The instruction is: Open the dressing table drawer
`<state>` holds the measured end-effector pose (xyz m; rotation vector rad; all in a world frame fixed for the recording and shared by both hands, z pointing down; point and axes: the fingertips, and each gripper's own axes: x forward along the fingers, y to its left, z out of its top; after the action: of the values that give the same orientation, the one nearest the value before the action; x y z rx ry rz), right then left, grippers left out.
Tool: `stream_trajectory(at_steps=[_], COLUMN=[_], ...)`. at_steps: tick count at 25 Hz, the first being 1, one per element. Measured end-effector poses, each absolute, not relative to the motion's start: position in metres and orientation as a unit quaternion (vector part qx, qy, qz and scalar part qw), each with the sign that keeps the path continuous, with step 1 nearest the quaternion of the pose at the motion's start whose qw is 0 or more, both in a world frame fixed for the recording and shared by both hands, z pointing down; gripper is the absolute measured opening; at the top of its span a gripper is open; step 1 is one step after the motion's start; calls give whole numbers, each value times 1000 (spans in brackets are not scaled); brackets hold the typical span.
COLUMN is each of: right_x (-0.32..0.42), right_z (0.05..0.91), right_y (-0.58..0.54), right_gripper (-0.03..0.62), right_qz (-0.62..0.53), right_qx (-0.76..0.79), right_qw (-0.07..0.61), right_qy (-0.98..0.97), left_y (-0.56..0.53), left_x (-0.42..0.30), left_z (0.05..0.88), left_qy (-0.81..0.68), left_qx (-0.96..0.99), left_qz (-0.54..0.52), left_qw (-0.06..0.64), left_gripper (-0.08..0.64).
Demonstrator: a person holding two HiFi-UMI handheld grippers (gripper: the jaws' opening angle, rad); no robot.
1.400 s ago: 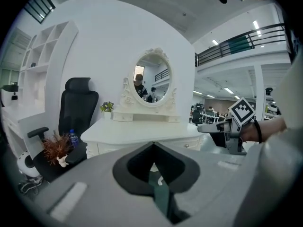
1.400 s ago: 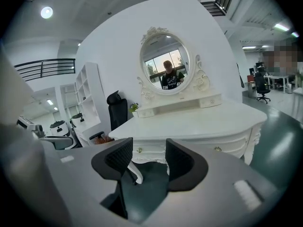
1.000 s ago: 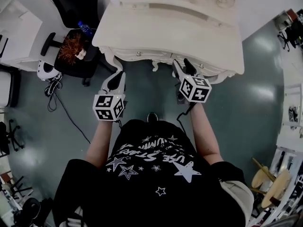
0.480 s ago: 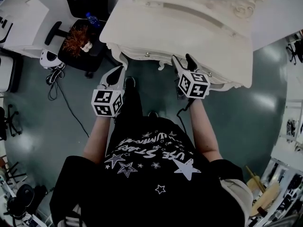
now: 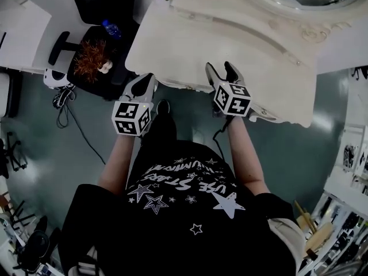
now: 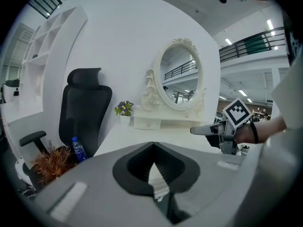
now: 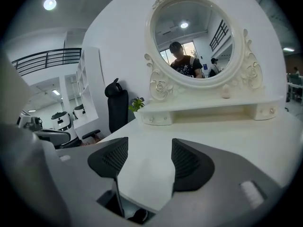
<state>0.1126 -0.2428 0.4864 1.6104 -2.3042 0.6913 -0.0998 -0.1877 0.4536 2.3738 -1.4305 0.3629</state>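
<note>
While both tools hover at the front edge of the white desk (image 5: 230, 39), nothing has hold of the drawer, so I judge the task to be at its very start. In the head view the desk fills the 12 o'clock side. The drawer front (image 5: 185, 87) shows only as a thin strip under the top's lip, between the two tools. It looks flush and closed, with nothing pulled out.

The right tool (image 5: 221, 68), at about 1 o'clock from the person, has just been opening its jaws, and they stand wide apart. Its own view shows only the desk's bare top and front edge in the gap, with nothing clamped. The left tool (image 5: 147, 80), at about 11 o'clock, has its tips together and holds nothing. The round mirror (image 7: 196, 44) stands at the desk's far side, toward 12 o'clock.

As I read it, everything is left to do: bring the open right tool down to the drawer's knob or lip, close on it, and draw back toward 6 o'clock. I cannot make out which knob belongs to the drawer.
</note>
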Motion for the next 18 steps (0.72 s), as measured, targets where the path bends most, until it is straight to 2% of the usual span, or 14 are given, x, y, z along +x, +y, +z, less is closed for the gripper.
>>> stream_trajectory(at_steps=[18], right_x=[43], right_z=[516], right_y=[-394], right_gripper=[285], right_qz=[272], right_qx=[604], right_qw=[140], right_qy=[-736], left_y=[-356], left_x=[-147], left_z=[471], left_qy=[-442], left_qx=[864], left_qz=[145], left_qw=[194], left_gripper=[0])
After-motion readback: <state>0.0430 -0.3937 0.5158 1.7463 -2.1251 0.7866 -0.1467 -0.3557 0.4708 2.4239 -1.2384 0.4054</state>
